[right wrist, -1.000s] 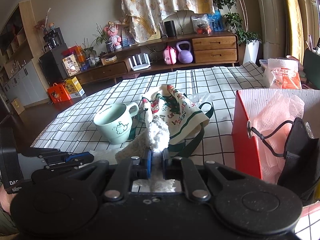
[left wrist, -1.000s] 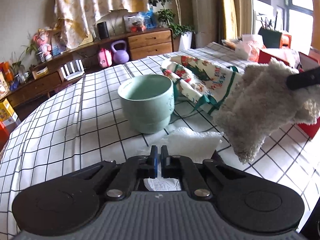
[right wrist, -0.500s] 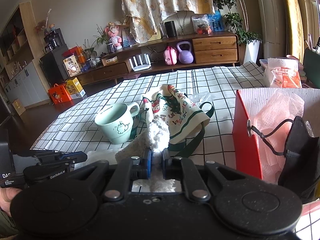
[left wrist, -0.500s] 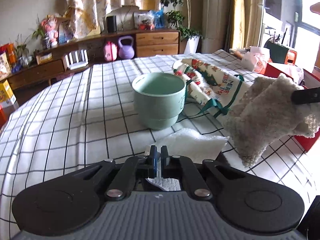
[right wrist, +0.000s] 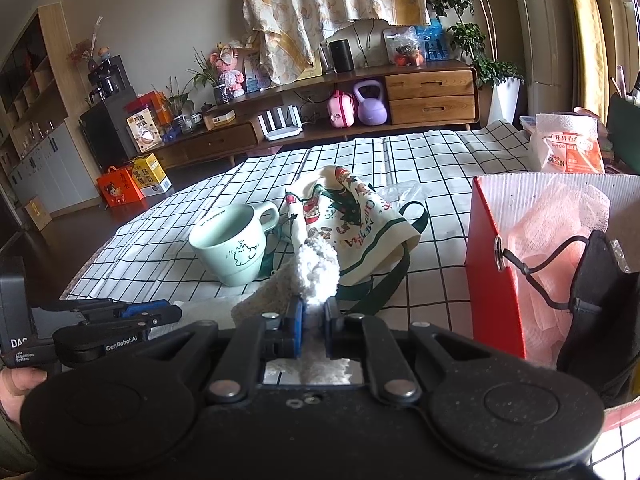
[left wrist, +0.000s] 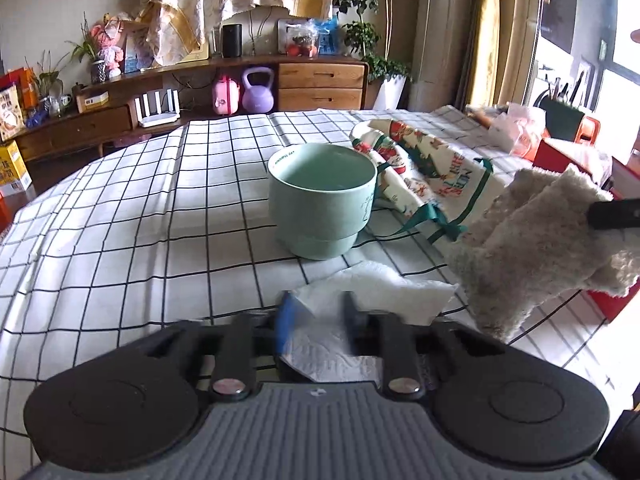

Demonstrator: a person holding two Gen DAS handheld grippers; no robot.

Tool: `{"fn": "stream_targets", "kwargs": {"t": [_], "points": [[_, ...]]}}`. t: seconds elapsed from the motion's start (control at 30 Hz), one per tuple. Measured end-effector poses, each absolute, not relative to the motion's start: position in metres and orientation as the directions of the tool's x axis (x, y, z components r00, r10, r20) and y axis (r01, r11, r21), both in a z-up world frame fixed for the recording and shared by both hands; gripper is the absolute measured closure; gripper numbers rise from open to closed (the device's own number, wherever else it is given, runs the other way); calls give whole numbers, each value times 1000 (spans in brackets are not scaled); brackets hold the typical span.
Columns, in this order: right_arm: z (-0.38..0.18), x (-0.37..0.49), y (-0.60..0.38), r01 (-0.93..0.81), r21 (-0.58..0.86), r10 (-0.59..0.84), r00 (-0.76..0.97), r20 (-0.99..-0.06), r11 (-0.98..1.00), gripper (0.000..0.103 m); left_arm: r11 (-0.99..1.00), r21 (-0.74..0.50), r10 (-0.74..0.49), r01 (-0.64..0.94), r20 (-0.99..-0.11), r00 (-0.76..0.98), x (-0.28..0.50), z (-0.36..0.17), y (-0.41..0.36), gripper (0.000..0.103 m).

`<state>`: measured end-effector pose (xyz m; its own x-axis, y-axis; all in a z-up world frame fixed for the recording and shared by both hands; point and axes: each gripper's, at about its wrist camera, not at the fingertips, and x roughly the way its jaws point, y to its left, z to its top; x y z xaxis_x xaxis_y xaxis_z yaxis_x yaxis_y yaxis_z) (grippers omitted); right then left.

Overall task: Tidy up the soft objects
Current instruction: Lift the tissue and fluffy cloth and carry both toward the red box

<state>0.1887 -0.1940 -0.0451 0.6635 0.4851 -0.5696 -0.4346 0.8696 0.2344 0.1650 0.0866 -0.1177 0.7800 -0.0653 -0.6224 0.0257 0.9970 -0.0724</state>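
While its jaws have just been opening, the left gripper point(left wrist: 316, 320) stands spread over a white paper towel point(left wrist: 372, 296) that lies between its fingers on the checked tablecloth point(left wrist: 140, 216); the blurred pads no longer press on the sheet. Beside it, the right gripper point(right wrist: 312, 328) is pinched tight on a fluffy grey-white cloth point(right wrist: 316, 268), whose shaggy body hangs clear of the table at the right of the left-wrist view point(left wrist: 532, 248). At the left edge of the right-wrist view a person's hand point(right wrist: 18, 380) grips the handle of the left tool. Just beyond the paper towel stands a mint-green mug point(left wrist: 320, 200), upright, its handle turned toward a printed cloth bag with green straps point(right wrist: 352, 220) that lies crumpled against it. To the right, near the held cloth, an open red paper bag point(right wrist: 492, 264) holds pale pink fabric point(right wrist: 560, 240) and a black mask with ear loops point(right wrist: 600, 280) draped over its rim. Farther along the table lies an orange-and-white packet point(right wrist: 568, 148). Against the far wall runs a wooden sideboard point(right wrist: 432, 96), with a purple kettlebell point(right wrist: 372, 104) and a pink case point(right wrist: 340, 108) on its lower shelf.
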Motion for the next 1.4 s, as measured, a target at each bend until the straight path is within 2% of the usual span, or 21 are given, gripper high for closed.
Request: {"fn": "stream_targets", "kwargs": {"t": [0.07,0.13,0.27,0.43,0.5,0.53,0.6,0.73,0.77,0.8,1.0,1.4], "points": [[-45,188,-194,-436,237,488,662,-569,868,94,996,-88,-62,10,-612,788,163,-118,90,25],[-46,187,-193,-437,236,488,661,-570,868,94,997,-82,-46,-6,-619,784,164,-119,92,25],[-47,189,-197,-437,241,490,657,-572,867,94,986,-158,-71,-47,-662,746,176,-127,105,25],[-47,189,-197,-436,241,490,658,-572,867,94,979,-195,-92,-52,-660,746,183,-128,109,27],[-47,189,-197,-437,241,490,657,-573,867,94,983,-180,-94,-34,-654,750,183,-125,104,43],[-47,190,-198,-436,241,490,657,-573,867,94,986,-166,-86,-32,-654,751,183,-125,102,46],[-47,190,-198,-435,243,490,657,-573,867,94,989,-143,-68,-34,-649,758,183,-122,99,62],[-47,190,-199,-437,241,491,657,-572,867,94,994,-108,-55,-18,-636,770,181,-117,94,76],[-47,190,-199,-437,242,491,657,-572,866,94,996,-91,-48,-14,-636,770,181,-117,92,88],[-47,189,-199,-437,241,491,657,-572,867,94,997,-78,-38,-15,-635,772,180,-116,91,94],[-47,188,-201,-438,241,492,660,-568,866,94,998,-54,-18,-19,-603,797,173,-105,84,101],[-17,169,-225,-442,251,507,709,-491,861,94,990,-138,-108,41,-524,845,158,-51,63,102]]}}
